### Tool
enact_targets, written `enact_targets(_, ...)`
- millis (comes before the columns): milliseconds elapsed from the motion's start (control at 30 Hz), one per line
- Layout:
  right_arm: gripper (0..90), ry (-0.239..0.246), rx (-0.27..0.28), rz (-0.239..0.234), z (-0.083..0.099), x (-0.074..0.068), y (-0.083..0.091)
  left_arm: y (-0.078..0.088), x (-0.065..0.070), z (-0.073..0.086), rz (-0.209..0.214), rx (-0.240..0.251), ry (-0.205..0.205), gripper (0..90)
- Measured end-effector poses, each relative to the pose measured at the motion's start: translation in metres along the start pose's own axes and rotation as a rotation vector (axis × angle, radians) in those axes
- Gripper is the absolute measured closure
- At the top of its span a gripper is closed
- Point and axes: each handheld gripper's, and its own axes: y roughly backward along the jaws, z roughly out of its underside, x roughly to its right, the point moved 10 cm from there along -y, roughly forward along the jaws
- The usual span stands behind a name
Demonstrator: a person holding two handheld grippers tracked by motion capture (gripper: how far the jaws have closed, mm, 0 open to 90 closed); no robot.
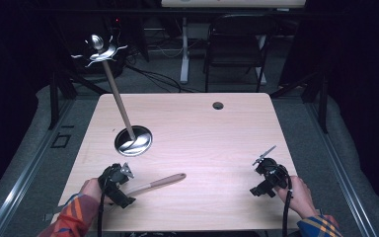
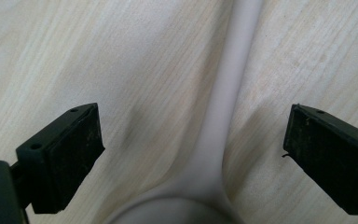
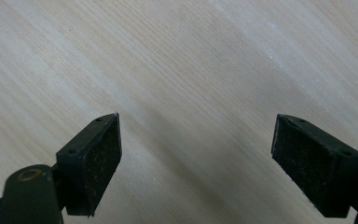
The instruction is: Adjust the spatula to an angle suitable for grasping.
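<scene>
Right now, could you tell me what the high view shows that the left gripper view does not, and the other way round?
The high view alone takes in the utensil stand with its slanted pole and hooked metal top, the right gripper, both of the person's hands and the whole table. The left gripper view alone gives a close look at the left gripper, its jaws wide apart with a spoon's pale handle running between them, untouched by either pad. Both share that spoon, the left gripper and the light wood tabletop.
</scene>
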Motion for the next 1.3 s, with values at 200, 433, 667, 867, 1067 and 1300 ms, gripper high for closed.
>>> enact_targets(200,15.8,-0.002,0.006,-0.005,0.001,-0.001,-0.001,0.002,0.003,-0.01,0.004,0.047,-0.012,15.3)
enact_targets(433,15.8,0.007,-0.002,0.003,0.002,0.0,-0.001,0.001,0.003,-0.011,0.008,0.048,-0.015,38.6)
enact_targets(667,15.8,-0.001,0.003,-0.001,0.001,-0.001,-0.002,0.001,0.008,-0.018,0.011,0.045,-0.056,52.8)
enact_targets(867,15.8,0.008,-0.007,0.009,0.002,0.001,-0.001,0.0,0.01,-0.018,0.012,0.031,-0.081,64.0)
enact_targets(1067,15.8,-0.01,0.005,-0.001,0.001,-0.002,-0.002,-0.002,0.011,-0.017,0.024,0.016,-0.113,71.9)
enact_targets(1300,15.8,0.006,-0.009,0.011,0.002,0.0,-0.001,-0.001,0.01,-0.017,0.01,0.017,-0.124,76.3)
